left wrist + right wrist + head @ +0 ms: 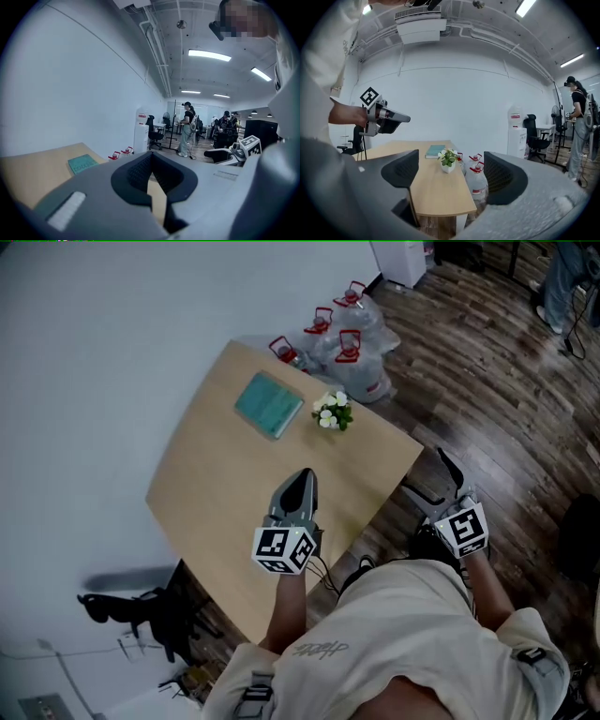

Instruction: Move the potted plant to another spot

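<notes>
Right gripper (452, 176): jaws spread wide, nothing between them; held off the table (220, 488), over the wood floor (487, 381) by its near corner. Left gripper (302, 476): jaws pressed together, empty, above the table's near half. Potted plant (332, 412) stands close to the table edge facing the water jugs (354, 351), with a teal book (269, 404) just beside it. Bare tabletop lies between plant and left gripper. Plant: small white pot, green leaves, white flowers, upright.
</notes>
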{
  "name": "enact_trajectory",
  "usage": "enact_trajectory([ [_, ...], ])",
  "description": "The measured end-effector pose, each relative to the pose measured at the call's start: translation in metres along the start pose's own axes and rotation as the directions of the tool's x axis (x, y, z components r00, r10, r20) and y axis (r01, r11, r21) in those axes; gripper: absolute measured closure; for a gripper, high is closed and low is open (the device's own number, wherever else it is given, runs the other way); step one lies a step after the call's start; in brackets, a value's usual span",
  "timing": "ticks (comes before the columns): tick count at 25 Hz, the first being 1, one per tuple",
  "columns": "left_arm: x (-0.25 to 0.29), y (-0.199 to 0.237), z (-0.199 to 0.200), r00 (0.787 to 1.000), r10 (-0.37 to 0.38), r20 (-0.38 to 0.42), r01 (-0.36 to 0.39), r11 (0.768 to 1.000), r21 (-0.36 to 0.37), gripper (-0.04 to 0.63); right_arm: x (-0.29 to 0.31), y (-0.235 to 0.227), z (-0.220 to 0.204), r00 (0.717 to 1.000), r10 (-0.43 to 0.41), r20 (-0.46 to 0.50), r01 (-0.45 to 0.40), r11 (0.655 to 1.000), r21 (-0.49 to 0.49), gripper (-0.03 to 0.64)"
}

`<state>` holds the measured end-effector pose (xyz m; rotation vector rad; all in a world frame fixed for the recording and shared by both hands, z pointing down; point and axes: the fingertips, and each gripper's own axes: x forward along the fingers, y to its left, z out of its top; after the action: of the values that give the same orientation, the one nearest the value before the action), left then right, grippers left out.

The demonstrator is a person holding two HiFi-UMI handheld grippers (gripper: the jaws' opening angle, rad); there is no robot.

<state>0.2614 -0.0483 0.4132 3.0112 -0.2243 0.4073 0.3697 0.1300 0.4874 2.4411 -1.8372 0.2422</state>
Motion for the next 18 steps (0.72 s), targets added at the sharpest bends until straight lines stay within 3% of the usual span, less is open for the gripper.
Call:
enact_trajectory([
  [9,0.022,-0.016,-0.009,0.993,0.11,-0.046,-0.113,0.992,-0.055,0.578,0.014,-0.034,-0.013,0.987,0.156,-0.048,-0.158,0.987,-0.038,0.187],
  [18,0.024,-0.021,-0.023,0.987,0.128,-0.094,-0.136,0.988,-0.077,0.578,0.025,-0.025,-0.025,0.965,0.243,-0.093,-0.247,0.968,-0.031,0.187],
])
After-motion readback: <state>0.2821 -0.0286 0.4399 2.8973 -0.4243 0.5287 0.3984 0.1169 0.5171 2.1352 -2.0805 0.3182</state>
